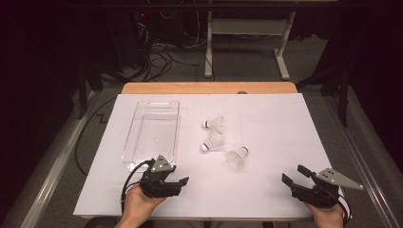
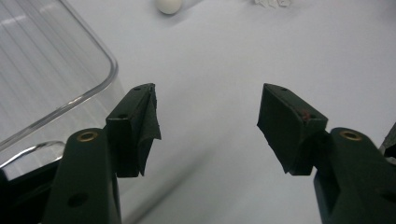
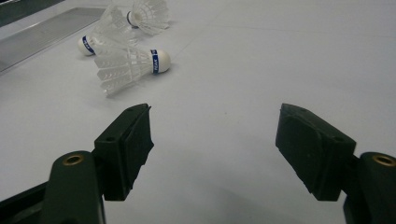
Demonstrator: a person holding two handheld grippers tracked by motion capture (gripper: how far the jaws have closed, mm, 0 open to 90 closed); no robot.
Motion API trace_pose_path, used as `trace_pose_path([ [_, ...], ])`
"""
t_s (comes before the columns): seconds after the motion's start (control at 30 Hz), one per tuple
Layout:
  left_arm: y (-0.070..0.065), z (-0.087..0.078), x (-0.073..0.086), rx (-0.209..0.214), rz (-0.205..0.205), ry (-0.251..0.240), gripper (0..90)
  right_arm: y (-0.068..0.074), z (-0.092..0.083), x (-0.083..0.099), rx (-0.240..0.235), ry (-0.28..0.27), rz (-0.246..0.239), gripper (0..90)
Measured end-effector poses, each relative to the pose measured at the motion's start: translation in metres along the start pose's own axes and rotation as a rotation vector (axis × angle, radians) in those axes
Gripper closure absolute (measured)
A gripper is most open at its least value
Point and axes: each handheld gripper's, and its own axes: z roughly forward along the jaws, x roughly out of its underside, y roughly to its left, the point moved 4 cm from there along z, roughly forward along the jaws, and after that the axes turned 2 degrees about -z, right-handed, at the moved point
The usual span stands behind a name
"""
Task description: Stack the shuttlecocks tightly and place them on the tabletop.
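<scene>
I have the left gripper (image 1: 177, 182) parked just below the near end of the clear plastic bin (image 1: 153, 134), jaws spread wide with nothing between them. My right gripper (image 1: 295, 176) sits well to the right of the bin, near the table's front edge, jaws likewise wide apart and empty. Three shuttlecocks lie on the white table (image 1: 266, 123) to the right of the bin: the far shuttlecock (image 1: 215, 124), the middle shuttlecock (image 1: 212, 143) touching or nearly touching it, and the near shuttlecock (image 1: 237, 156), closest to my right gripper.
</scene>
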Motion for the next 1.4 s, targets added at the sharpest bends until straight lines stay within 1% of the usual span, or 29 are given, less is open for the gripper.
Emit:
trace_pose_path([
  [0.37, 0.011, -0.012, 0.010, -0.028, -0.009, -0.031, 39.4, 0.000, 0.001, 0.000, 0.003, 0.003, -0.001, 27.5],
  [0.43, 0.013, -0.013, 0.012, -0.033, -0.008, -0.035, 39.8, 0.000, 0.001, 0.000, 0.003, 0.003, -0.001, 27.5],
  [0.5, 0.016, -0.014, 0.012, -0.034, 0.003, -0.048, 39.9, 0.000, 0.001, 0.000, 0.003, 0.002, -0.001, 27.5],
  [0.6, 0.018, -0.017, 0.014, -0.037, 0.000, -0.059, 40.1, 0.000, 0.001, 0.000, 0.004, 0.003, -0.001, 27.5],
  [0.63, 0.018, -0.018, 0.015, -0.046, -0.012, -0.055, 40.1, 0.000, 0.001, 0.000, 0.004, 0.003, -0.002, 27.5],
  [0.7, 0.020, -0.020, 0.017, -0.051, -0.018, -0.067, 40.2, 0.000, 0.001, 0.000, 0.003, 0.003, -0.001, 27.5],
  [0.73, 0.021, -0.020, 0.017, -0.050, -0.005, -0.075, 40.2, -0.001, 0.001, 0.000, 0.004, 0.003, -0.003, 27.5],
  [0.83, 0.023, -0.022, 0.019, -0.055, -0.005, -0.090, 40.3, -0.001, 0.001, 0.000, 0.004, 0.003, -0.002, 27.5],
  [0.87, 0.001, 0.001, -0.004, -0.220, -0.662, -0.481, 40.3, 0.000, 0.001, 0.000, 0.003, 0.003, -0.001, 27.5],
  [0.9, -0.023, 0.000, -0.015, -0.195, -1.094, -0.536, 40.3, 0.000, 0.001, 0.000, 0.003, 0.003, -0.002, 27.5],
  [0.93, -0.022, 0.000, -0.014, -0.194, -1.084, -0.539, 40.3, 0.000, 0.001, 0.000, 0.003, 0.003, -0.002, 27.5],
  [1.03, -0.020, -0.001, -0.011, -0.196, -1.094, -0.539, 40.3, 0.000, 0.001, 0.000, 0.003, 0.004, -0.001, 27.5],
  [1.13, -0.016, -0.003, -0.007, -0.203, -1.080, -0.542, 40.3, 0.000, 0.001, 0.000, 0.003, 0.005, -0.002, 27.5],
  [1.2, -0.015, -0.005, -0.005, -0.205, -1.087, -0.552, 40.2, 0.000, 0.001, 0.000, 0.004, 0.005, -0.001, 27.5],
  [1.23, -0.014, -0.006, -0.005, -0.209, -1.112, -0.559, 40.2, 0.000, 0.001, 0.000, 0.004, 0.006, -0.001, 27.5],
  [1.27, -0.012, -0.008, -0.003, -0.204, -1.097, -0.563, 40.1, 0.000, 0.002, 0.000, 0.005, 0.006, -0.002, 27.5],
  [1.3, -0.011, -0.009, -0.002, -0.203, -1.093, -0.568, 40.1, 0.000, 0.002, 0.000, 0.005, 0.006, -0.002, 27.5],
  [1.33, -0.010, -0.010, -0.002, -0.201, -1.095, -0.574, 40.1, 0.000, 0.002, 0.000, 0.005, 0.006, -0.001, 27.5],
  [1.37, -0.009, -0.011, -0.001, -0.198, -1.109, -0.575, 40.1, 0.000, 0.002, 0.000, 0.006, 0.007, -0.001, 27.5],
  [1.4, -0.008, -0.013, 0.000, -0.197, -1.113, -0.580, 39.9, 0.000, 0.002, 0.000, 0.006, 0.007, -0.001, 27.5],
])
